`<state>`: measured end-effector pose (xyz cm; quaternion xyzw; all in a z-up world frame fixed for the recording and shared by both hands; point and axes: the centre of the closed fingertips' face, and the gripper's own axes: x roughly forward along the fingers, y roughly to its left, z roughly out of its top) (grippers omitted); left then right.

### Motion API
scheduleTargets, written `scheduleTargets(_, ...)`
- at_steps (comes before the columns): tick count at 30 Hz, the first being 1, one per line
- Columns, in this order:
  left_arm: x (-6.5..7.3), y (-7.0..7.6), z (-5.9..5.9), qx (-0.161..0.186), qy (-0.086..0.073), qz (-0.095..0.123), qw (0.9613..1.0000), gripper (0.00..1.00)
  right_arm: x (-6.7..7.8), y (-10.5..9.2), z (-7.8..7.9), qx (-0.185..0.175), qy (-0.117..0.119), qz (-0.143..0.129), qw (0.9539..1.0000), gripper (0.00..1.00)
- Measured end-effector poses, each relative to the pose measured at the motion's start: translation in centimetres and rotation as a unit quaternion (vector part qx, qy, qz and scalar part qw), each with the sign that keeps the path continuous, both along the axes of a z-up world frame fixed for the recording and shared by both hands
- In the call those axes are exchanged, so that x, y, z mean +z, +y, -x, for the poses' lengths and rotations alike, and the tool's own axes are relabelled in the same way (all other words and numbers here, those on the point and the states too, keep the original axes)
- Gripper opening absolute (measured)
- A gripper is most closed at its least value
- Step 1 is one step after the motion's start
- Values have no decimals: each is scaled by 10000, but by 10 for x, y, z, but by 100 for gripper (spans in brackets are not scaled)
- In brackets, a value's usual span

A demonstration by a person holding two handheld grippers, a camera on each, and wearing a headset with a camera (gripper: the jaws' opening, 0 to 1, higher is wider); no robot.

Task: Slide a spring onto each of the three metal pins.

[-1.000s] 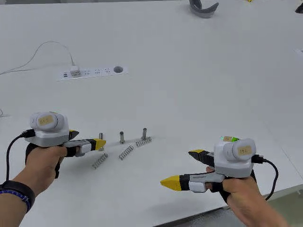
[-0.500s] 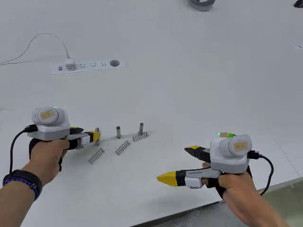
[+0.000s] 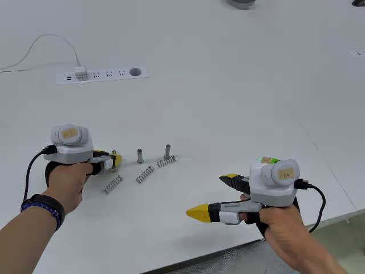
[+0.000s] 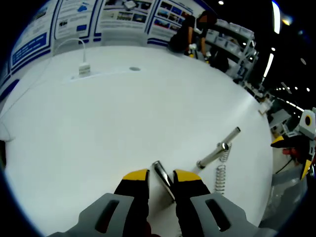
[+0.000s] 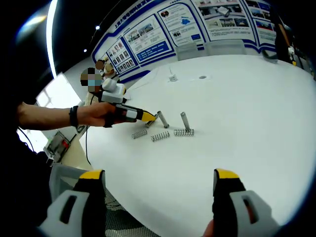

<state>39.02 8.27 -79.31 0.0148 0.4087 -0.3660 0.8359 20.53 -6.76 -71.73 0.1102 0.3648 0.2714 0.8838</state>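
Observation:
Three short metal pins stand in a row on the white bench: left pin (image 3: 114, 154), middle pin (image 3: 140, 155), right pin (image 3: 167, 150). A loose spring lies in front of each: left spring (image 3: 113, 184), middle spring (image 3: 145, 174), right spring (image 3: 166, 162). My left gripper (image 3: 114, 159) is level with the left pin (image 4: 163, 175). Its yellow-tipped jaws sit close on either side of the pin, with a slim gap still showing (image 4: 160, 177). My right gripper (image 3: 212, 197) hovers wide open and holding nothing near the bench's front right, well away from the pins (image 5: 158, 175).
A white power strip (image 3: 102, 75) with a plugged cable lies at the back left. The bench's front edge (image 3: 239, 246) runs just under my right hand. Open white surface lies between the pins and the right gripper.
My left gripper moved in onto the left pin and its jaws narrowed around it. The right gripper stayed open in about the same place. The head camera shifted a little.

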Motion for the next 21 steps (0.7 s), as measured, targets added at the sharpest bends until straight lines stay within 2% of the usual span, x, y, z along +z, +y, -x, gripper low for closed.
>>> scheduleTargets(4,1,5,-1,11,3,-19,10000,15,-1,0,1,4,10,-11,10000,91)
scheduleTargets(6,2,11,-3,-52,-93,-172,9998,15,-2,1,1,16,17,-3,10000,91)
scheduleTargets(9,3,16,-2,-115,-111,-264,9995,15,-2,3,1,50,20,-28,10000,91)
scheduleTargets(12,3,24,-5,-210,-265,-473,9983,13,-2,4,1,76,7,-12,10000,91)
scheduleTargets(21,0,22,-11,-272,-406,-608,9970,14,-3,9,2,159,33,-8,9999,91)
